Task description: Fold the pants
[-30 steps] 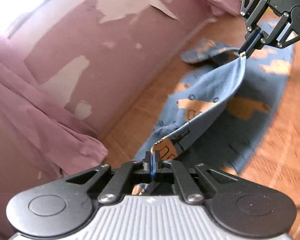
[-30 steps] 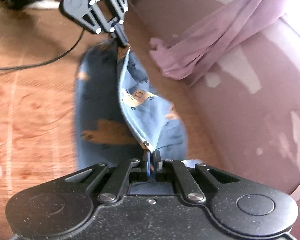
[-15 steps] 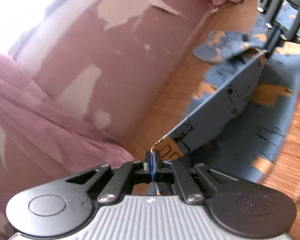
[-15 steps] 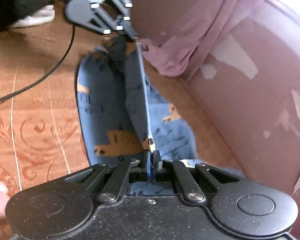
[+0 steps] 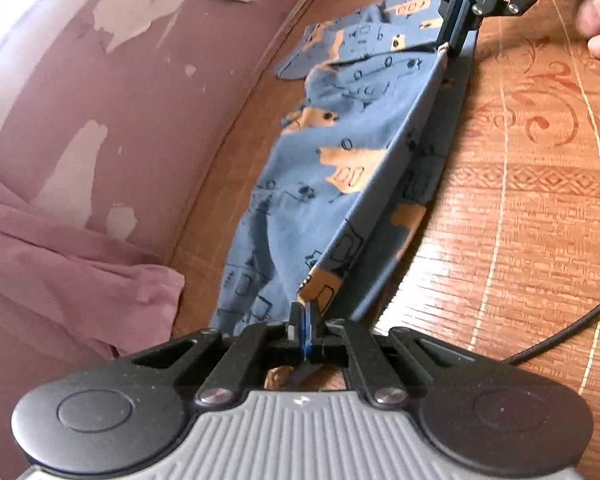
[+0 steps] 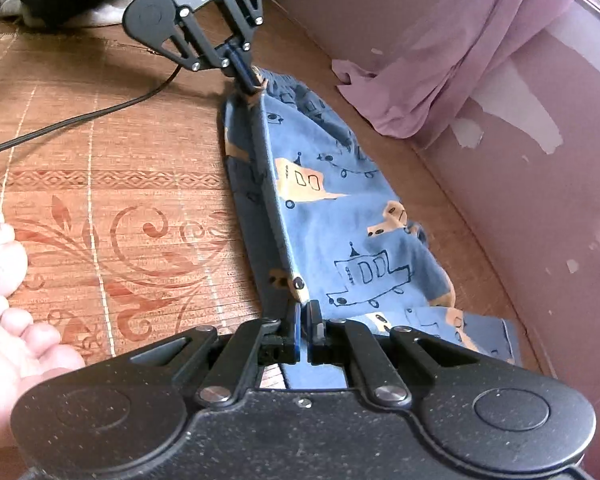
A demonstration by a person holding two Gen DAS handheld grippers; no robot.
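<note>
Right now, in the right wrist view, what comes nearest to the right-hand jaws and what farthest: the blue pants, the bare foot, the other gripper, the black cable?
1. The blue pants: their edge sits between the jaws of the right gripper.
2. The bare foot: low on the left, on the mat.
3. The left gripper: far end of the pants.
4. The black cable: upper left, too close to the left gripper to rank surely.

wall [image 5: 148,92]: mauve, paint peeling in pale patches
floor [image 5: 532,208]: glossy woven mat, red scroll pattern
curtain [image 6: 460,52]: pink, bunched on the floor
cable [image 6: 72,124]: black
light: bright, upper corner
</note>
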